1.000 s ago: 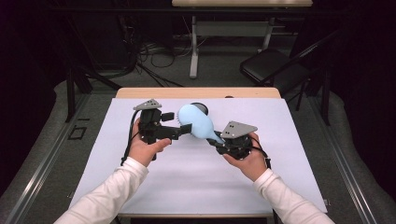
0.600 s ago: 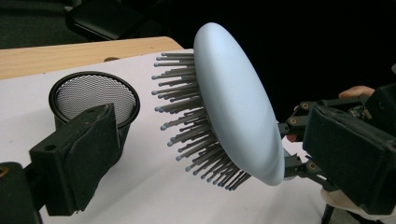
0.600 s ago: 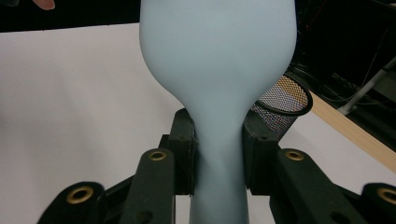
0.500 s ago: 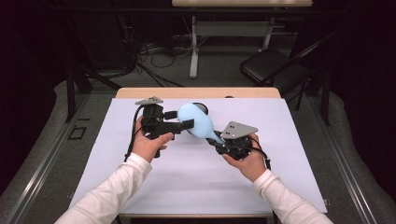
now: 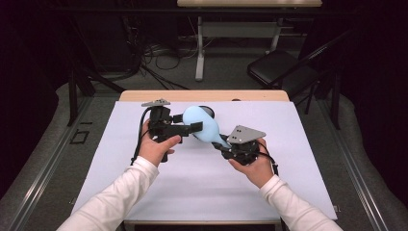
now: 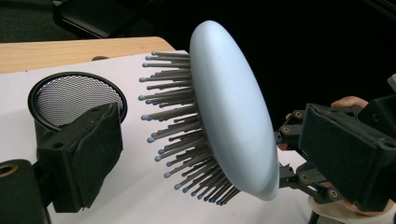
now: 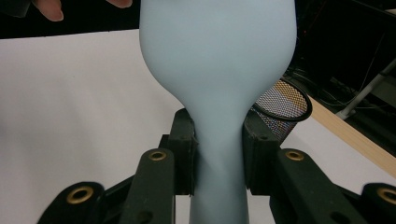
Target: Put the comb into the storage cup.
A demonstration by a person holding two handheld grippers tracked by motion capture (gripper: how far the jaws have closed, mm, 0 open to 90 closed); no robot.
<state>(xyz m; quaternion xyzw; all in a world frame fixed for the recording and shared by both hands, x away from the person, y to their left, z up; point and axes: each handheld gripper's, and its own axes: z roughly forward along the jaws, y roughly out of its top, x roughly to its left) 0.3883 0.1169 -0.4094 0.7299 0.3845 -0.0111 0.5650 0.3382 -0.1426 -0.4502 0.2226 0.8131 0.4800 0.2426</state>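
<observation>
A light blue hairbrush (image 5: 201, 124) hangs in the air over the white table cover (image 5: 288, 168). My right gripper (image 7: 217, 149) is shut on its narrow handle (image 7: 219, 140), seen at centre right of the high view (image 5: 226, 143). My left gripper (image 6: 210, 154) stands open around the brush head (image 6: 233, 112). Its bristles (image 6: 182, 135) point toward one pad (image 6: 93, 149), and its smooth back faces the other. Those jaws have just been closing and the pads are still off the brush. From above the left gripper (image 5: 190, 123) sits left of the head.
A black mesh cup (image 6: 74, 95) stands on the cover just behind the brush, also visible as the mesh cup (image 7: 282, 109) beyond the right jaws. The table's wooden far edge (image 5: 202, 95) lies behind it. A dark chair (image 5: 279, 67) and cables are on the floor beyond.
The left gripper has edged a little away from the person and levelled its top plate, and its jaws stand closer about the brush head. The right hand and brush have kept still.
</observation>
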